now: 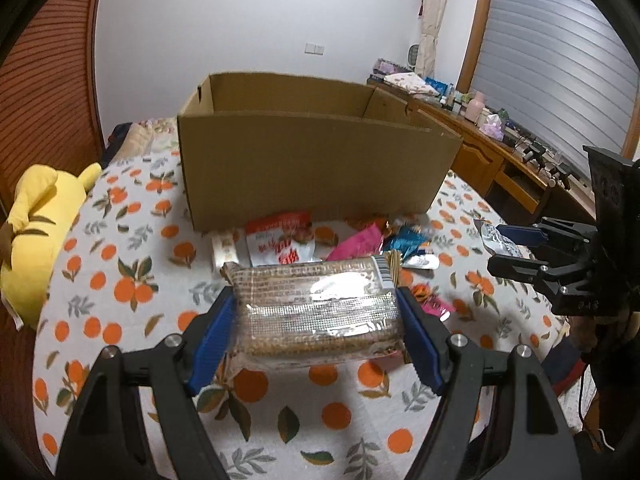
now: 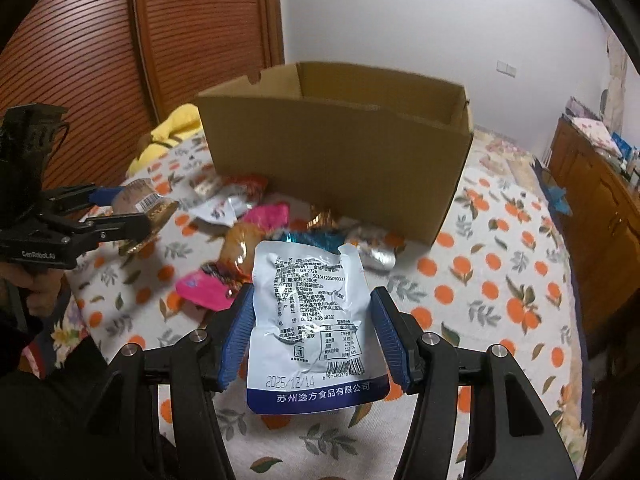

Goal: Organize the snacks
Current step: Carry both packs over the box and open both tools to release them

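The setting is a bedroom: a bed under an orange-print sheet carries the work, with a slatted wooden wardrobe on one side and a cluttered sideboard on the other.

The cardboard box, open at the top, stands at the far side of the sheet. Its near wall is tall and straight-edged; anything bound for it must clear that rim before it is let go. The air above the box is free, and I see nothing overhanging it.

The loose snacks lie heaped against the foot of the box, just beyond both held items.

My left gripper has its jaws clamped on the biscuit pack, gripped across its width and held clear of the sheet. The grip looks firm.

My right gripper has its jaws pressed on the flanks of the white-and-blue pouch. The pouch is flat and limp, and buckles between the pads, so I judge this hold the weaker; whether it would slip I cannot tell.

Recommended: carry each item over the rim, keep the two grippers apart, and release low inside. A yellow plush toy at the bed's edge is out of the path.
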`<act>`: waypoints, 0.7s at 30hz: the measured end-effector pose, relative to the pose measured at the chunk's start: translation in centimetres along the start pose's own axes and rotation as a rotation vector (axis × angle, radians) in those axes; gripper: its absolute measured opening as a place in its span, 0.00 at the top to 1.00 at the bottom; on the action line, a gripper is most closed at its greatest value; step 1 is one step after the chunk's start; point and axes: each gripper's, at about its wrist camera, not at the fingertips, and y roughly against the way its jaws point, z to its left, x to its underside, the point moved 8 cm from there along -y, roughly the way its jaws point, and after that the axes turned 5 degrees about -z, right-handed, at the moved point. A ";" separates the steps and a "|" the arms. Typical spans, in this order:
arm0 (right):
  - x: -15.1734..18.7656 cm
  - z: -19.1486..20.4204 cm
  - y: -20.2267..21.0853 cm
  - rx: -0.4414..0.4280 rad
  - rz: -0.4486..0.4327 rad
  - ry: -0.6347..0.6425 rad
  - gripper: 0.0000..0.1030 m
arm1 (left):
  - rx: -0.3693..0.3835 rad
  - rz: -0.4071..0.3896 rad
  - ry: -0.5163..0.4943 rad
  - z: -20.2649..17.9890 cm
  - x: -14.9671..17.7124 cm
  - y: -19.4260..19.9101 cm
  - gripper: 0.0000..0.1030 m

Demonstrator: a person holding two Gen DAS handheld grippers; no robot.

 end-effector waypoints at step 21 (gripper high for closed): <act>-6.6 0.0 0.8 0.007 -0.099 0.022 0.42 | 0.000 -0.077 -0.078 -1.2 -8.6 -0.7 0.25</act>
